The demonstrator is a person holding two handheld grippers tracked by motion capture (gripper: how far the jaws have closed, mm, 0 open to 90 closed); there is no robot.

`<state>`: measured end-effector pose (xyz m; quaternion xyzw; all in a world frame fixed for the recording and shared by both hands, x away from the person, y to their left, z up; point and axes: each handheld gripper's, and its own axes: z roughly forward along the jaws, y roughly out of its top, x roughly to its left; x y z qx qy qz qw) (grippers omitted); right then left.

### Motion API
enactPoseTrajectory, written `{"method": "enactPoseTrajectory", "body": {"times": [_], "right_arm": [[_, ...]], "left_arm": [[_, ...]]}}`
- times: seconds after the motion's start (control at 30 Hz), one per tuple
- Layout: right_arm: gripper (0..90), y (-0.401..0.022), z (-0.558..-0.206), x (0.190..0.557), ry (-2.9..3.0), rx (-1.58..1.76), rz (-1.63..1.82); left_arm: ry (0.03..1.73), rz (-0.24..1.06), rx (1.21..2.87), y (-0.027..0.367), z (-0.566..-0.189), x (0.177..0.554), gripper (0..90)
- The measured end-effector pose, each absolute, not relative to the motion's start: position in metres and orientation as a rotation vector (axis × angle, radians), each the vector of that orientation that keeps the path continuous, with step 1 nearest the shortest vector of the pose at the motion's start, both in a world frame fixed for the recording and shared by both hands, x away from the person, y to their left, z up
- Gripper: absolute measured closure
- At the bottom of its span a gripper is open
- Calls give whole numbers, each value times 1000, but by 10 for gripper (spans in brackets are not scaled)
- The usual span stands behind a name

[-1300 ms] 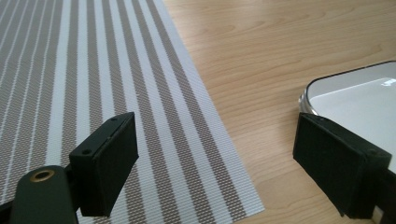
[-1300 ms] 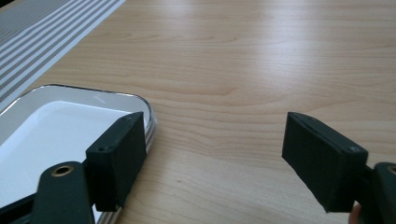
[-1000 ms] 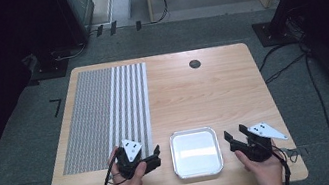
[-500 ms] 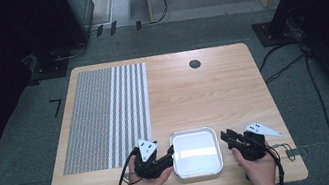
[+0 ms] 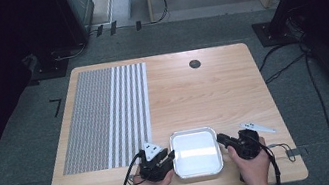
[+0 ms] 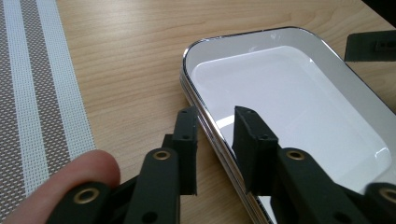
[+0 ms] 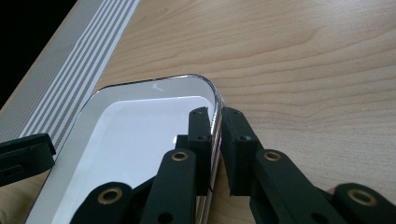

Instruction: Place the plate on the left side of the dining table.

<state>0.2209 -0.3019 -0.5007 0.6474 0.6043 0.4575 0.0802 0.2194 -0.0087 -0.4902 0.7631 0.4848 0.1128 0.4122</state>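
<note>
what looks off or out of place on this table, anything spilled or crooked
Nothing stands out. The white rectangular tray with a chrome rim sits flat and empty near the front edge of the wooden table, and the grey striped woven placemat lies straight. The left gripper and right gripper each straddle a tray rim.

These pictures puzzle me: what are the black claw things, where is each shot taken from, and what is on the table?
A person sits at a wooden table with a hand-held tool in each hand. One picture looks down from above; the other two come from a camera on each tool. In the high view the left tool and right tool flank a white tray. Up close, the left tool straddles the tray's rim, jaws apart; the right tool is closed on the opposite rim. A striped mat lies left.
</note>
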Motion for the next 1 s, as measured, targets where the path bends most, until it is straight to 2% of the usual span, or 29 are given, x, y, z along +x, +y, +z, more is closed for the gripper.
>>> {"method": "enactPoseTrajectory", "body": {"times": [0.27,0.6,1.0], "right_arm": [[855,-298,-504,221,1829,1952,1348],[848,-290,-505,218,1836,1915,1282],[870,-288,-505,215,1683,2058,1326]], "left_arm": [[1186,268,1963,-14,-494,218,798],[1173,294,1983,-15,-493,218,798],[1182,298,1981,-16,-494,220,769]]}}
